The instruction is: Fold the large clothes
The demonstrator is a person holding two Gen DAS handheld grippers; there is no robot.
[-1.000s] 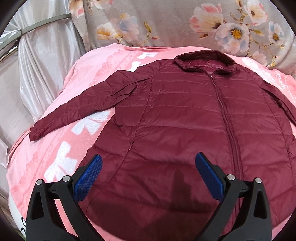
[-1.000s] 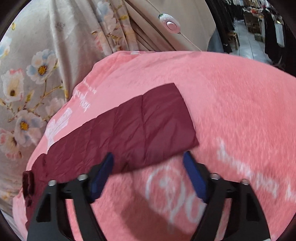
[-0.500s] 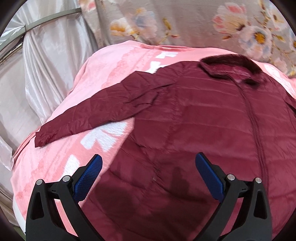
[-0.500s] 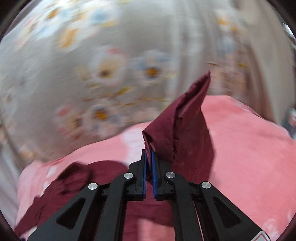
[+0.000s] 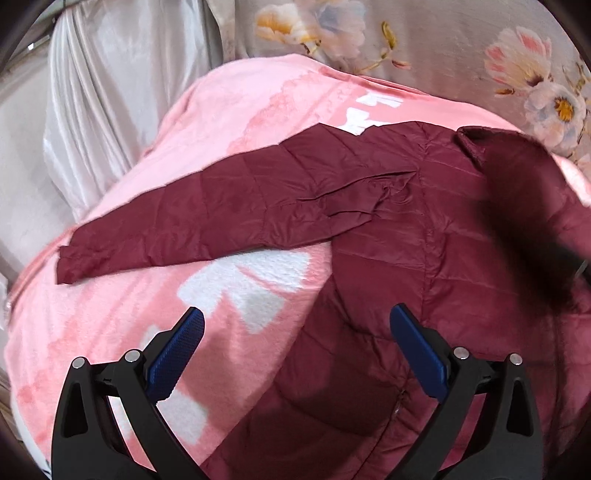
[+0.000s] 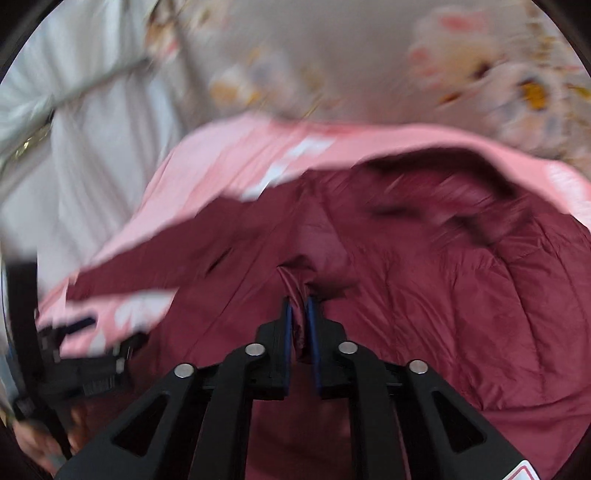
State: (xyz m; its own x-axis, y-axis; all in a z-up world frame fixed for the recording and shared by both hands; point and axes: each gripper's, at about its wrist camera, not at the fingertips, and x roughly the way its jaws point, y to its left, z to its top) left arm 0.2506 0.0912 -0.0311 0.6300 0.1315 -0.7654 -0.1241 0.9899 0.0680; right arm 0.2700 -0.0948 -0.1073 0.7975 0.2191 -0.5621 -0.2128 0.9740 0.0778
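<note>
The maroon quilted jacket (image 5: 424, 258) lies spread on the pink blanket (image 5: 229, 122), likely light, puffy and slick. The right gripper (image 6: 299, 325) pinches a sleeve fold over the body, its fingers easing apart. The left gripper (image 5: 295, 343) hovers wide open and empty; the outstretched sleeve's cuff (image 5: 70, 264) looks the best hold.

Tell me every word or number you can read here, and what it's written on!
Big white letters on the pink blanket: partly covered by the maroon puffer jacket, no whole word readable.
Red-edged sticker at the corner of the right wrist view: cut off, unreadable.
Jacket and floral curtain: no writing visible.
</note>
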